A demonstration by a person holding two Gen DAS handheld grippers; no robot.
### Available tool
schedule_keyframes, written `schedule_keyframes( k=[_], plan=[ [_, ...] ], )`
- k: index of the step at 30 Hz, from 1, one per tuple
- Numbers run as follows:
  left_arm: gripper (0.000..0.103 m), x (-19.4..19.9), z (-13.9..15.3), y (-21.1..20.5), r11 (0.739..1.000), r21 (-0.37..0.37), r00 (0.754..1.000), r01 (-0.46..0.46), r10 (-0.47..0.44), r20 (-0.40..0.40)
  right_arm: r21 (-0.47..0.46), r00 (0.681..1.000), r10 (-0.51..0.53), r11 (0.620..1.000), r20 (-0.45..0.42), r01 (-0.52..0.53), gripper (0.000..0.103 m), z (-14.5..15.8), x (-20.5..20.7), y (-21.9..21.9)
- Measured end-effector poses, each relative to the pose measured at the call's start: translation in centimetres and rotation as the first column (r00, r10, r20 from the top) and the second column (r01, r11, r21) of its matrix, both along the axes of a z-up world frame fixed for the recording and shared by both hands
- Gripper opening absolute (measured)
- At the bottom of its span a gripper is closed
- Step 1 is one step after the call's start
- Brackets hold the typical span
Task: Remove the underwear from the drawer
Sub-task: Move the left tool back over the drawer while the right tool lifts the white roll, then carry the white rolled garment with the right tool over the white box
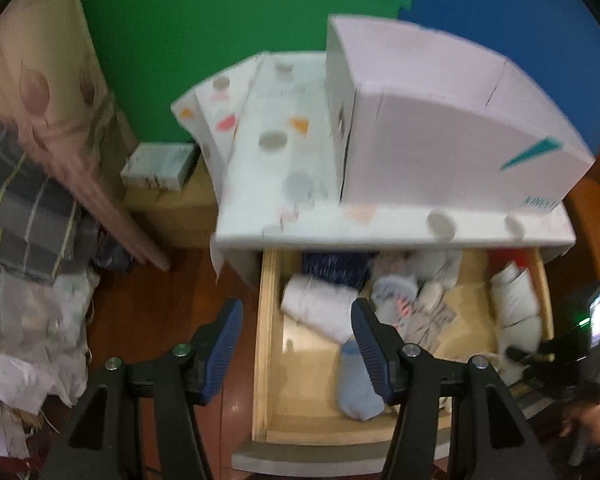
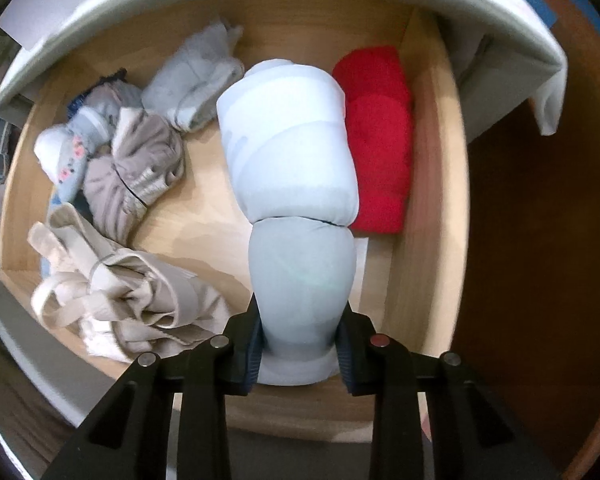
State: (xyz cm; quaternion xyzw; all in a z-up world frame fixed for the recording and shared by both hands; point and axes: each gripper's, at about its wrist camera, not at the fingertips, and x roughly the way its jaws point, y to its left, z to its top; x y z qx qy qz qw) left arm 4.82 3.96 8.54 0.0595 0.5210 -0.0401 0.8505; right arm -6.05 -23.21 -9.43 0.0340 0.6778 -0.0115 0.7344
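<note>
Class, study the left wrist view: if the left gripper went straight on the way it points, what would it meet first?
Probably the wooden left wall of the open drawer, or the rolled white garment just inside it; the left gripper is open and empty, and depth is unclear.

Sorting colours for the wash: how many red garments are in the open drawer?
1. A red folded garment lies against the drawer's right wall, beside the pale blue roll gripped by the right tongs. Others may be hidden underneath.

Pale blue rolled underwear (image 2: pixel 292 168), long bundle, centre of frame, near end pinched between right gripper (image 2: pixel 300 354) pads. Wooden drawer (image 2: pixel 428 184) pulled open, holding rolled garments; red roll (image 2: pixel 378 136) just right.
</note>
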Motion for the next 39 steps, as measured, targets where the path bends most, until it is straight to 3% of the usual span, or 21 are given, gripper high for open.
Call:
schedule_keyframes(
  k=[10,15,25,33,39],
  plan=[
    [0.058,-1.4,-5.7,0.4,0.999,-0.007,0.999,-0.036,0.035,-0.023,-0.019,0.997,0.020,1.000,0.073,-0.019,0.028,5.3,-0.8,0.0],
    [0.058,-1.2,-7.3,0.9,0.998,0.038,0.999,-0.048,0.049,-0.024,-0.003,0.991,0.017,1.000,0.132,-0.017,0.028,9.3,-2.0,0.1],
    [0.058,-1.6,-9.7,1.1,0.996,0.082,0.999,-0.035,0.037,-0.020,-0.040,0.963,0.047,0.998,0.266,-0.038,0.027,17.1,-1.0,0.7],
    [0.058,-1.8,-10.2,0.9,0.998,0.054,0.999,-0.036,0.037,-0.019,-0.024,0.954,0.046,0.999,0.296,-0.041,0.025,19.5,-0.4,1.4],
    [0.058,-1.9,-10.1,1.0,0.998,0.037,0.999,-0.045,0.046,-0.014,-0.027,0.938,0.031,0.999,0.345,-0.023,0.025,22.9,2.0,1.3]
  ],
)
